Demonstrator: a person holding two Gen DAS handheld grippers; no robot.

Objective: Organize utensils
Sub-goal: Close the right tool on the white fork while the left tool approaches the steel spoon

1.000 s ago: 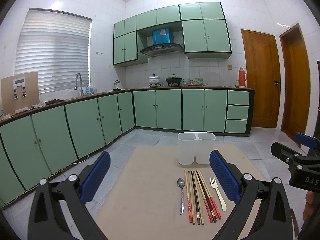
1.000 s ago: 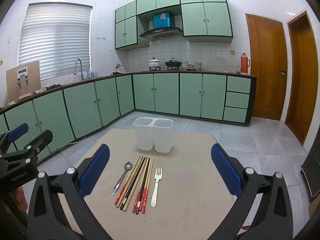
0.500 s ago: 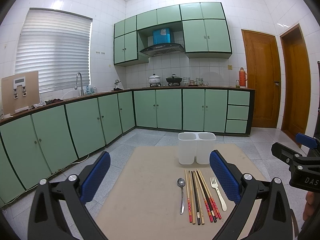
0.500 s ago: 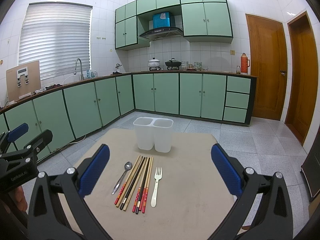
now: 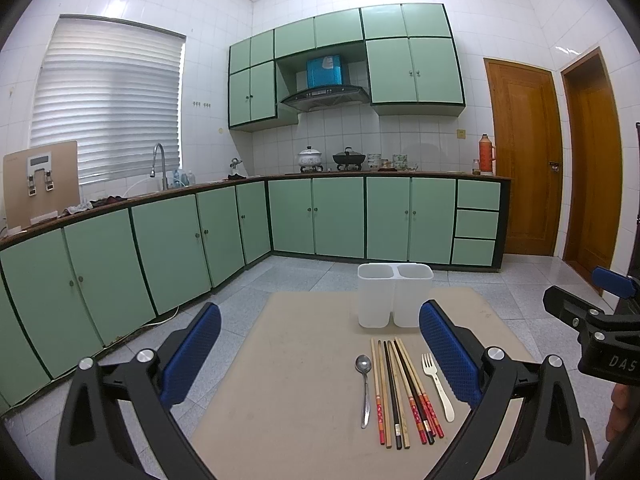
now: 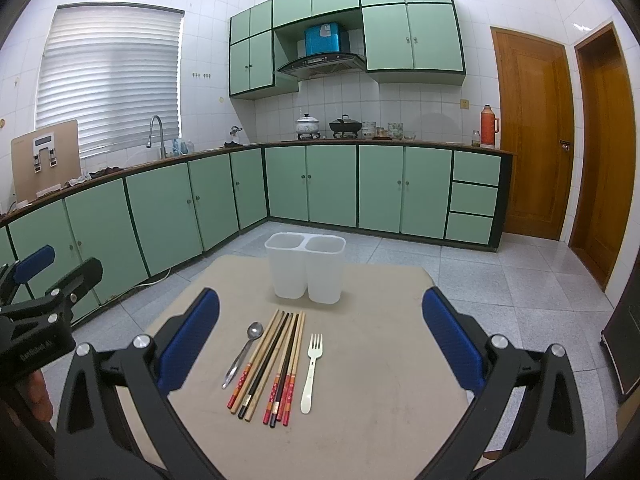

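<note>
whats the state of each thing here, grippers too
left gripper: open, empty
right gripper: open, empty
holder: upright, both compartments look empty
spoon: flat on table
chopsticks: flat, bunched side by side
fork: flat, tines toward holder

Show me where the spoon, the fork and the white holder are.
spoon (image 6: 253, 330), right wrist view, on its bowl.
fork (image 6: 311, 372), right wrist view, on its handle.
white holder (image 5: 374, 300), left wrist view, on its left compartment's wall.

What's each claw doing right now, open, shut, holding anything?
Left claw: open, holding nothing, above the table.
Right claw: open, holding nothing, utensils lying untouched below it.
</note>
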